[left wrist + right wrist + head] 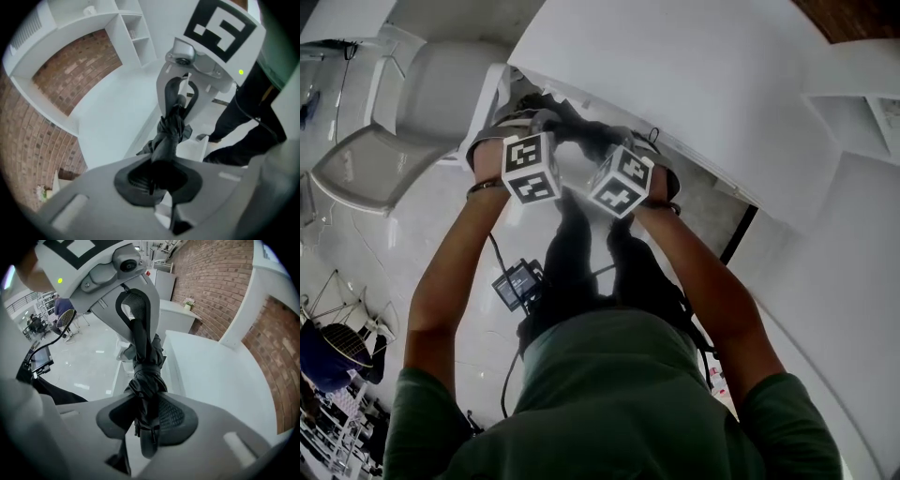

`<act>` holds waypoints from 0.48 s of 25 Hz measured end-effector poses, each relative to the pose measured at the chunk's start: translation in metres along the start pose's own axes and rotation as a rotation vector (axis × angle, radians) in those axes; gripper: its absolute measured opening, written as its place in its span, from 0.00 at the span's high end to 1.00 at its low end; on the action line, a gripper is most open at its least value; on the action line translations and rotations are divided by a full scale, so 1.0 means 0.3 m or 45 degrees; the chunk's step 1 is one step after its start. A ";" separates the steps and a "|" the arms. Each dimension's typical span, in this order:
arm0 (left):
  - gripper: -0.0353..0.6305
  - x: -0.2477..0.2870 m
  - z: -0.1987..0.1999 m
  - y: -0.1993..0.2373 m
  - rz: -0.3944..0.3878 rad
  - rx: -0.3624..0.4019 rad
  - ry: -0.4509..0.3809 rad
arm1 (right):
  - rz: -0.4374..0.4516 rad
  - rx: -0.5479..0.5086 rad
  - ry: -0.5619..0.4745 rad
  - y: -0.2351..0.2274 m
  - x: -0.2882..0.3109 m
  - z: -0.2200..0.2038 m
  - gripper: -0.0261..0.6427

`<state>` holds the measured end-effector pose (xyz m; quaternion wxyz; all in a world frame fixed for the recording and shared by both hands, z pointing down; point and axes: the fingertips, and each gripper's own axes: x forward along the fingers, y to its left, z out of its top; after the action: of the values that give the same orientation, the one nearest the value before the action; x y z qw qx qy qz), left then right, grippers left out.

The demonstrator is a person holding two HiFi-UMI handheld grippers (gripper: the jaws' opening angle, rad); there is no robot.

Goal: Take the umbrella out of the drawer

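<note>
A folded black umbrella (169, 136) hangs in the air between my two grippers, one at each end. My left gripper (159, 176) is shut on its fabric end. My right gripper (146, 420) is shut on the other end, where the rounded handle (148, 446) pokes out past the pads. In the head view both marker cubes, left (530, 167) and right (621, 180), sit side by side in front of the white counter, with the umbrella (581, 129) dark between them. Below the umbrella the open white drawer (200, 149) shows, also seen in the right gripper view as the drawer (123, 354).
A long white counter (694, 84) runs along a brick wall (220, 282) with white shelves (133, 28) above. A white chair (403, 122) stands to the left on the glossy floor. A small device with cables (517, 283) lies by the person's legs (581, 272).
</note>
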<state>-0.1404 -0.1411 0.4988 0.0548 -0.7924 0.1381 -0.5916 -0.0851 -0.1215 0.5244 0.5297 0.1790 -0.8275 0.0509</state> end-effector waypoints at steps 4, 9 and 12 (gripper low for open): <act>0.93 -0.132 0.087 0.062 0.068 0.016 -0.051 | -0.049 -0.006 -0.043 -0.056 -0.140 0.046 0.78; 0.93 -0.273 0.190 0.138 0.144 0.005 -0.100 | -0.098 -0.017 -0.091 -0.126 -0.308 0.097 0.78; 0.93 -0.362 0.256 0.178 0.184 0.004 -0.131 | -0.143 -0.021 -0.111 -0.168 -0.421 0.119 0.78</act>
<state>-0.1040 -0.1671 0.3626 0.1056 -0.8096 0.1910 -0.5449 -0.0509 -0.1477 0.3906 0.4967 0.2228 -0.8388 0.0064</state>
